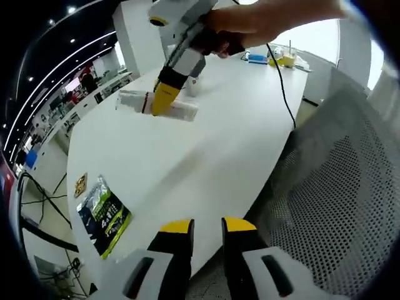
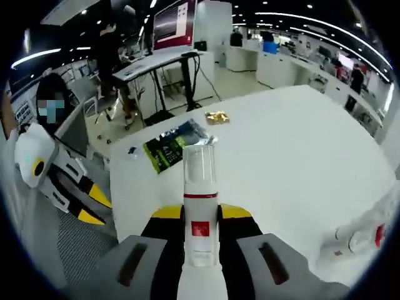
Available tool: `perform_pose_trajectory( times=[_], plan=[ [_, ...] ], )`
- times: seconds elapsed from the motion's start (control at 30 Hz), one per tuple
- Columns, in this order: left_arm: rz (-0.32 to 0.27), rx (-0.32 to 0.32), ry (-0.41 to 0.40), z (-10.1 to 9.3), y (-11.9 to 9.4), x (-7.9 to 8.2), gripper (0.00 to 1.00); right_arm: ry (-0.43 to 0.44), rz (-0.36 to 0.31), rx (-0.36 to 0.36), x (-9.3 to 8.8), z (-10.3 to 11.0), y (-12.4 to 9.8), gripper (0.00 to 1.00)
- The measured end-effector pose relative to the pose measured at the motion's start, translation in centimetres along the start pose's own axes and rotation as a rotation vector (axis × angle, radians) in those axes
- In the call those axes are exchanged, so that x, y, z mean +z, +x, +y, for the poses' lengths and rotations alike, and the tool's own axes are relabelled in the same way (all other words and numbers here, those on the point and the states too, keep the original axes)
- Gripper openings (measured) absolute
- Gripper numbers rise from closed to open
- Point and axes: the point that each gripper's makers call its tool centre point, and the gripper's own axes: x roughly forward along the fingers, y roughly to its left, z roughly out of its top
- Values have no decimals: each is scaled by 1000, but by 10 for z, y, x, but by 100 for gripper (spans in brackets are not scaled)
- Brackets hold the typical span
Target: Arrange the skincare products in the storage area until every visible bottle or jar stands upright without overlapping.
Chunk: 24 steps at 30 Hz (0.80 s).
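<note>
1 bottle [image 2: 200, 206] in right hand-held gripper [image 2: 200, 214].

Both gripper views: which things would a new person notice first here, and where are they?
In the right gripper view, the right gripper is shut on a white bottle with a clear cap, pointing across the white table. In the left gripper view, the left gripper hangs over the table edge beside a mesh chair. A green packet lies near the table's corner.

A smooth white bottle [image 2: 200, 219] with a clear glossy plastic cap lies over the matt white table [image 2: 294, 156].
</note>
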Motion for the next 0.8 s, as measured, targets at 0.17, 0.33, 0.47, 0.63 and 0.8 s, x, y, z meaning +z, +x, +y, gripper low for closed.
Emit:
perform_pose_trajectory(
  times=[0.17,0.33,0.47,0.63,0.8],
  plan=[
    [-25,-37,23,-9,-1,5,18,107,-124,-151,-3,-18,-30,18],
    [-24,-65,40,-15,1,5,18,166,-219,-259,-3,-32,-56,18],
    [-24,-70,47,-17,0,6,18,224,-300,-309,-4,-43,-72,18],
    [-15,-51,53,-13,1,4,18,269,-425,-359,0,-61,-91,18],
    [4,-14,31,-4,2,1,18,240,-480,-396,2,-75,-107,18]
  ],
)
